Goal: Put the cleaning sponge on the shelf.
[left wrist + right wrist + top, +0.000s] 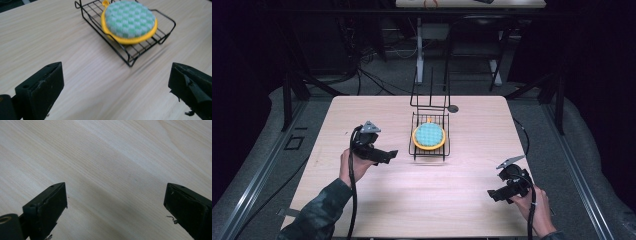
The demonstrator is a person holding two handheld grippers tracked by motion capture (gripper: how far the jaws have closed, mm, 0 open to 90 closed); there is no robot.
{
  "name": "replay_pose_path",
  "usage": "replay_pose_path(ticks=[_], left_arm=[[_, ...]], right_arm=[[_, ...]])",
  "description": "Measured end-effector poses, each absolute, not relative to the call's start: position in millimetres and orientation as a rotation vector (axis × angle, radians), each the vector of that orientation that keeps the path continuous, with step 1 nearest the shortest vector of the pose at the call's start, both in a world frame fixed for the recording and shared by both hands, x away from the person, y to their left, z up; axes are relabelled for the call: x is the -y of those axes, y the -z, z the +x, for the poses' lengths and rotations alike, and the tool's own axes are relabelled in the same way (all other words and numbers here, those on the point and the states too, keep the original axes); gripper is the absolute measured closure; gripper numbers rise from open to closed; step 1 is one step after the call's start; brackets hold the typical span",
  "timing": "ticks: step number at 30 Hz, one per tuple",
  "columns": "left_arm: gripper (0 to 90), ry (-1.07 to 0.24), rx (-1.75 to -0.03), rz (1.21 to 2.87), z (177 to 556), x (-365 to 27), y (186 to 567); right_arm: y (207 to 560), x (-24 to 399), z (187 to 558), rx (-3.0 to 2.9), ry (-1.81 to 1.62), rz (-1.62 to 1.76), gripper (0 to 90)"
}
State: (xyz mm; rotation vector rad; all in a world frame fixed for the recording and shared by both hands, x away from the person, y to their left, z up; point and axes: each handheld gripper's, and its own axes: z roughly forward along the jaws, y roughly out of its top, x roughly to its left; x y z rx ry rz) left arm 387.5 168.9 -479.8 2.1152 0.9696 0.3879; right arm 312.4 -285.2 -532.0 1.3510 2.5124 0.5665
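Round pad in wire rack mid-table — left tool just left of rack, right tool well apart, front right.

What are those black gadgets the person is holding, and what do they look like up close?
Each hand holds a black two-jaw gripper. The left gripper and the right gripper each carry a grey three-cornered plate on top and trail a black cable toward the person. Close up, the fingers are blocky black pads with scuffed, frayed edges. The left arm wears a dark greenish sleeve.
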Motion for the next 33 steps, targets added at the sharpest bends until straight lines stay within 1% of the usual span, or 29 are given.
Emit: replay_pose_path(ticks=[4, 15, 18, 20, 25, 29, 33], left_arm=[[0.0, -0.384, -0.977, 2.145, 371, -181, 484], [0.0, -0.37, -1.054, 2.158, 336, -212, 508], [0.0, -0.36, -1.074, 2.187, 333, -219, 516], [0.0, -0.347, -1.082, 2.175, 333, -222, 519], [0.3, -0.321, -1.077, 2.195, 336, -222, 525], [6.6, -0.303, -1.087, 2.213, 339, -221, 527], [5.0, -0.313, -1.098, 2.227, 340, -221, 528]], right_arm=[[533, 285, 312, -2.51, -0.56, 1.349, 4.3], [533, 284, 312, -2.521, -0.557, 1.346, 4.4], [534, 284, 313, -2.524, -0.555, 1.341, 4.5], [534, 283, 313, -2.525, -0.559, 1.341, 4.6], [536, 283, 314, -2.534, -0.554, 1.341, 4.7], [537, 283, 314, -2.542, -0.551, 1.339, 4.7], [537, 284, 315, -2.54, -0.546, 1.338, 4.7]])
